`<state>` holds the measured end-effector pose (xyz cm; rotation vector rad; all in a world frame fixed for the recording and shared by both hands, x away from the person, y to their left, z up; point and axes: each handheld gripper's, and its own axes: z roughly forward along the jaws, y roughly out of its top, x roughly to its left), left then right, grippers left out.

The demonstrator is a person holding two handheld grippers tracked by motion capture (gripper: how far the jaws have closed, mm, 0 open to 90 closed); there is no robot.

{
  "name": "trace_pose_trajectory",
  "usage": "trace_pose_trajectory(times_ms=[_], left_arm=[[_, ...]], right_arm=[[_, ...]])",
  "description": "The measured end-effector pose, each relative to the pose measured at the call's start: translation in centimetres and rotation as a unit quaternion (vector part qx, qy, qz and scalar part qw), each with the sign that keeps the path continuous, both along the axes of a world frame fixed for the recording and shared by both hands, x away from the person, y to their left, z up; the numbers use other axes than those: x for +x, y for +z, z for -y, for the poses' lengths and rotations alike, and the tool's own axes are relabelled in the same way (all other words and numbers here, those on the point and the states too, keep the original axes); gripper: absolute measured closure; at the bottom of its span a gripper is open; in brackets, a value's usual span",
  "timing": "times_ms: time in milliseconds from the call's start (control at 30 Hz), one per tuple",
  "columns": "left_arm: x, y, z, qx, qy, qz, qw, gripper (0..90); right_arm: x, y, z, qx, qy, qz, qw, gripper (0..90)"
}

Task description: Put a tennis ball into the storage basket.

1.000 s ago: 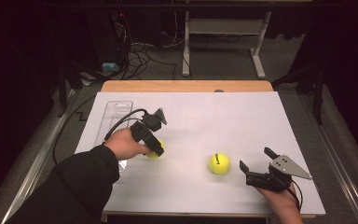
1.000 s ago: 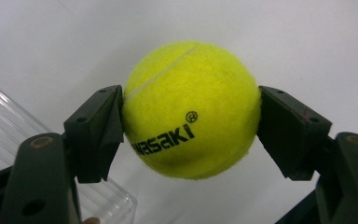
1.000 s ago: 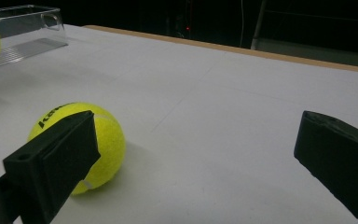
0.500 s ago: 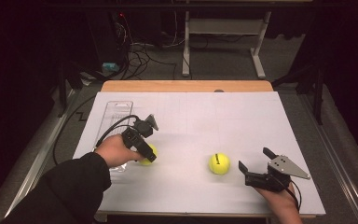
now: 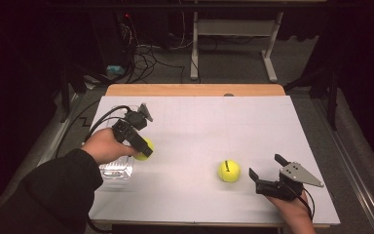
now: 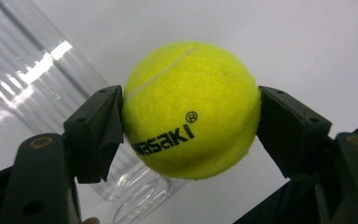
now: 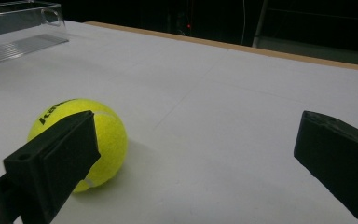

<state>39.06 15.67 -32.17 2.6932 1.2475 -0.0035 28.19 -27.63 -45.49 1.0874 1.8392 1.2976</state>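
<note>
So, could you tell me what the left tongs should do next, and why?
Probably carry the ball to the clear tube's mouth: the left tongs already clamp it on both sides, and the tube lies just beside them.

White table (image 5: 253, 122), tennis ball (image 5: 229, 171), clear container (image 5: 117, 169)

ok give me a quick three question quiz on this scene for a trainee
1. True or false: the left tongs are shut on a ball.
2. Where is the free ball? A) inside the clear tube B) on the white table, just left of the right tongs C) on the floor
3. Fill in: the right tongs are ____ (open/shut).

Key
1. True: both jaws press the ball's sides in the left gripper view.
2. B: it sits on the table, apart from the tube.
3. Open: the jaws stand wide apart, holding nothing.
</note>
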Motion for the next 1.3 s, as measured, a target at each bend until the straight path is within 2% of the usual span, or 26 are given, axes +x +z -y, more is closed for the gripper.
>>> trace_pose_trajectory(times_ms=[233, 433, 767, 867, 1167, 1300], left_arm=[[0.9, 0.9, -1.8, 0.007, 0.022, -0.001, 0.9997, 27.2], [2.0, 1.1, -4.0, 0.015, 0.056, -0.003, 0.9983, 27.2], [3.6, 1.1, -6.9, 0.028, 0.099, -0.004, 0.9947, 27.2], [4.4, 0.8, -7.7, 0.034, 0.116, -0.005, 0.9927, 27.2], [7.0, -0.5, -8.3, 0.042, 0.143, -0.013, 0.9887, 27.2], [7.9, -1.3, -7.7, 0.044, 0.144, -0.015, 0.9884, 27.2]], right_arm=[[0.0, 0.0, 0.0, 0.0, 0.001, 0.001, 1.0, 0.1], [0.0, 0.0, 0.0, 0.001, 0.001, 0.0, 1.0, 0.1], [0.0, 0.0, 0.1, 0.0, -0.001, -0.001, 1.0, 0.1], [0.0, 0.0, 0.0, 0.0, 0.0, 0.0, 1.0, 0.1], [0.1, 0.0, 0.1, 0.0, -0.001, -0.002, 1.0, 0.1], [0.1, -0.1, 0.2, 0.0, 0.0, -0.001, 1.0, 0.1]])
